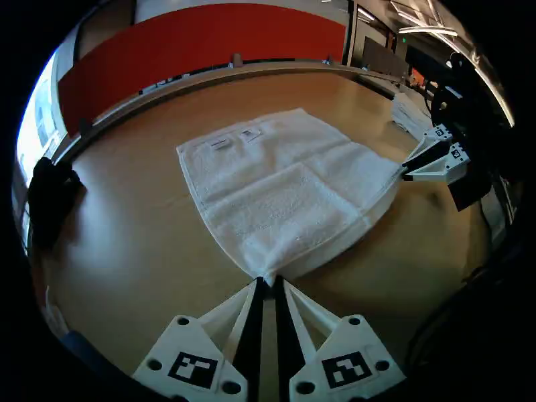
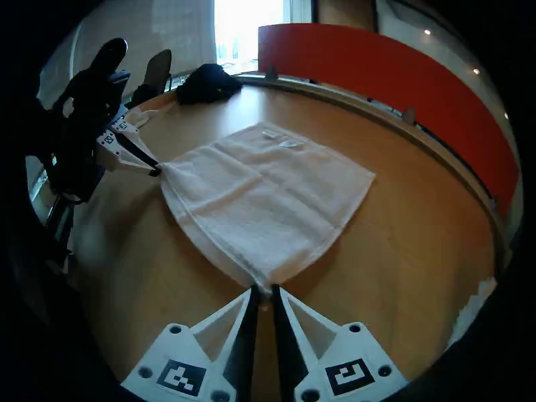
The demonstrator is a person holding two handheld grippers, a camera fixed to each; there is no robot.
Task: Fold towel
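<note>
Left gripper view, left gripper (image 1: pixel 268 280) pinching towel (image 1: pixel 281 181) corner

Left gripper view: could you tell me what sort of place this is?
Probably an office or meeting room: a wooden table, a red partition panel along its edge, and ceiling strip lights.

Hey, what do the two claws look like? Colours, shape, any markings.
The left claw and right claw look alike. Each has two white fingers, triangular with open truss-like cutouts and lined with black inner strips. Each finger's base carries a square black-and-white marker and round holes. Seen from the other camera, the body behind each claw is black.
</note>
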